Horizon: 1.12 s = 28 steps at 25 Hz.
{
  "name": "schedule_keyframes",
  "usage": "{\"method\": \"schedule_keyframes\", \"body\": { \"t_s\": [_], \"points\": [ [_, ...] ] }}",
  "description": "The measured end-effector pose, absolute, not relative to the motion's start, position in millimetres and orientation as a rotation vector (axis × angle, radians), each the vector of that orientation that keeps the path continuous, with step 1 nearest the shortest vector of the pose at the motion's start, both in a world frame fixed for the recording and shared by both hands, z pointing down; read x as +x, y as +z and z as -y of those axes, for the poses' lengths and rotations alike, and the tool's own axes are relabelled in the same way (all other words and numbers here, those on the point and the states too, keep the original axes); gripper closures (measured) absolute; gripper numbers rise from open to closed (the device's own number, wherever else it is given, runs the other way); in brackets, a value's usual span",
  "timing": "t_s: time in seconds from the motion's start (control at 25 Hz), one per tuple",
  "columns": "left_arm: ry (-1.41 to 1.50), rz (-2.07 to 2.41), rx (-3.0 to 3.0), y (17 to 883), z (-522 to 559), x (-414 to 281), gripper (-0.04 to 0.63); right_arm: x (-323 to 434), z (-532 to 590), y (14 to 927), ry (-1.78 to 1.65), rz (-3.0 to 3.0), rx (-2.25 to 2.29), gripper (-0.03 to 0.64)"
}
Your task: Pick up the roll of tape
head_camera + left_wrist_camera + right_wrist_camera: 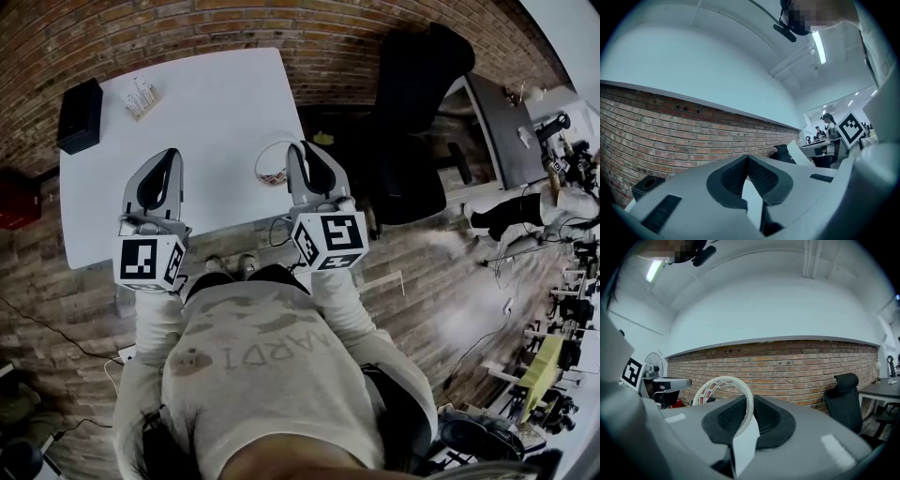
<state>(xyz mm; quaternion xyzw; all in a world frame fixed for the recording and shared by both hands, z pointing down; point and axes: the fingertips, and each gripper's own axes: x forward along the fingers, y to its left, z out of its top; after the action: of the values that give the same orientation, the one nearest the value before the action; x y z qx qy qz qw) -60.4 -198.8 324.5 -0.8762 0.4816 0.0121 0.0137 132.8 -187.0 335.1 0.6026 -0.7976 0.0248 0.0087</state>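
**A:** Entry: right gripper (305, 150). State of jaws?

**B:** Narrow and clamped on the roll of tape (274, 161). In the right gripper view the two dark pads (726, 416) pinch the roll's band, one inside the ring and one outside. The right gripper (747, 401) carries the roll of tape (724, 379) on edge, with most of the ring out to the left of the jaws.

**A:** Where is the roll in the head view?

**B:** Centre of the frame, slightly above the middle, at the right edge of the white table (187, 122) and just left of the right jaw tips. Contact with the table cannot be judged.

**A:** Left gripper (169, 155)?

**B:** Over the lower part of the table, left of centre. In its own view the left gripper (747, 159) has its jaws together at the tips, with nothing between them.

**A:** Other items?

**B:** A black box (80, 114) at the table's upper left corner, a small rack (141, 94) beside it, and a black chair (422, 112) at the upper right.
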Motion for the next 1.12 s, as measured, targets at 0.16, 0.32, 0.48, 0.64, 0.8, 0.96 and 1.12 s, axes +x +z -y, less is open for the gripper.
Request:
{"method": "schedule_keyframes", "body": {
  "t_s": [0.16,0.32,0.48,0.64,0.8,0.96,1.12],
  "points": [
    [0.034,-1.497,-2.726,322,199,-60,0.589,136,183,328,0.052,2.504,1.899,0.558],
    [0.031,-1.494,-2.728,323,200,-58,0.589,136,182,324,0.020,2.506,1.902,0.557],
    [0.027,-1.489,-2.732,323,201,-57,0.589,136,181,321,0.000,2.511,1.908,0.557],
    [0.023,-1.491,-2.731,323,201,-57,0.589,137,181,320,-0.003,2.513,1.926,0.557],
    [0.024,-1.495,-2.735,325,202,-58,0.589,138,181,322,0.011,2.509,1.932,0.557],
    [0.027,-1.494,-2.736,327,204,-57,0.589,139,183,323,0.006,2.508,1.937,0.557],
    [0.024,-1.494,-2.738,328,206,-58,0.589,140,184,321,0.003,2.505,1.943,0.557]
  ]
}}
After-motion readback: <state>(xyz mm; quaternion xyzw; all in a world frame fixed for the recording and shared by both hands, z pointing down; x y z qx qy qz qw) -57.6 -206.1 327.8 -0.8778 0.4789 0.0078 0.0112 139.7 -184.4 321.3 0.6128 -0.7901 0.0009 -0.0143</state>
